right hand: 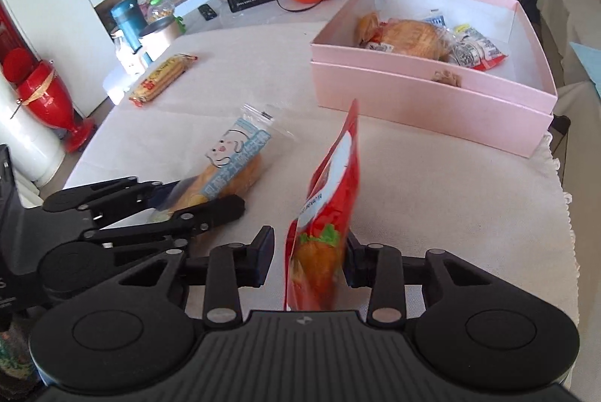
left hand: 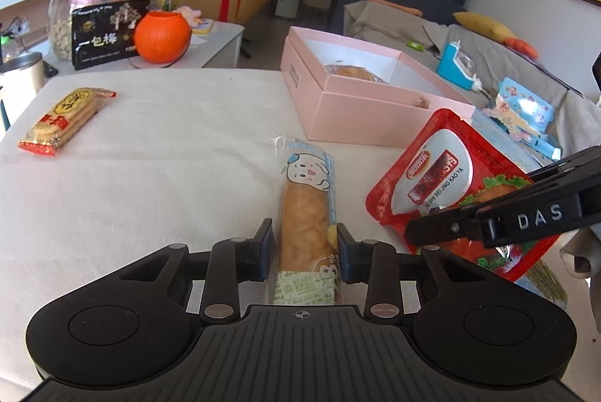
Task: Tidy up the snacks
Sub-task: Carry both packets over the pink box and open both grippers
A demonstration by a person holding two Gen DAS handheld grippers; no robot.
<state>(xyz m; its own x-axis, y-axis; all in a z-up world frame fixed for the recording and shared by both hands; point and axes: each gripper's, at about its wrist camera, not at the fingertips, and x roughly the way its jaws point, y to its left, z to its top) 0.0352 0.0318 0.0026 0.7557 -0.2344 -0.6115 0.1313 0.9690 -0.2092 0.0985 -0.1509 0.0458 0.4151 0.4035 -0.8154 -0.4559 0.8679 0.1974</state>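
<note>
Left tool [left hand: 304,251] clamped on bread stick packet [left hand: 306,214] lying on tabletop [left hand: 169,176]. Right tool [right hand: 306,259] gripped red pouch [right hand: 326,214], pouch on edge, lifted. Cracker pack [left hand: 62,120] far left. Pink box [right hand: 432,94] behind, holding snacks.

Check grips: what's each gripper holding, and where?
Left gripper: bread stick packet, clamped near its lower end. Right gripper: red snack pouch, pinched at its bottom edge.
</note>
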